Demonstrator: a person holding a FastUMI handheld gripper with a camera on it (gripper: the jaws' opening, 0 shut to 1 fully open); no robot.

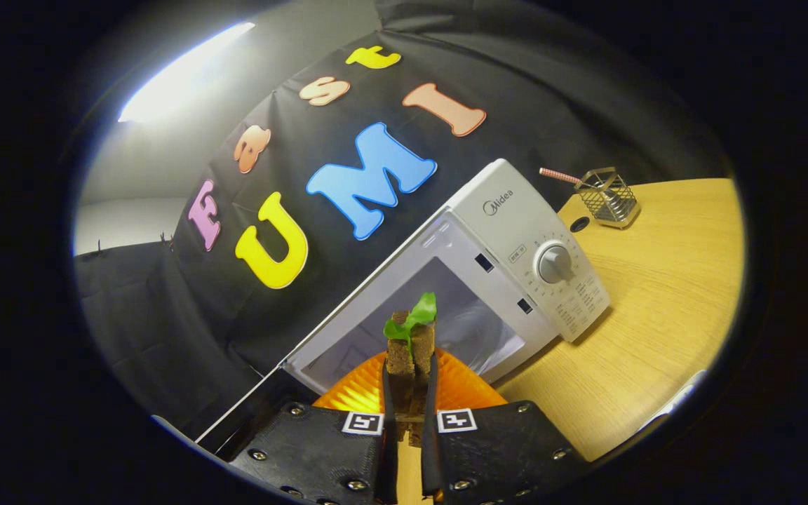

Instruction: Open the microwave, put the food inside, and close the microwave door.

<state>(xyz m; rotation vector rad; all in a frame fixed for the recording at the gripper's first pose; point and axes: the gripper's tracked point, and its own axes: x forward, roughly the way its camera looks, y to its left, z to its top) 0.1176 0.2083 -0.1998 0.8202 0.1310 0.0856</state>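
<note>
My gripper (409,368) is shut on a toy sandwich (411,340), two brown bread slices held upright with a green lettuce leaf (419,312) sticking out of the top. Behind and below the sandwich shows a ribbed orange plate (351,396), just ahead of the fingers. Beyond them stands the white microwave (516,217), tilted in this view, with its cavity (470,322) exposed. Its door (253,414) hangs swung out on the left. A grey dial (555,264) sits on the control panel to the right of the cavity.
The microwave rests on a light wooden table (656,301). A wire mesh holder (609,198) with a striped straw (560,176) stands far behind the microwave, beside a round cable hole (578,224). Black cloth walls the booth.
</note>
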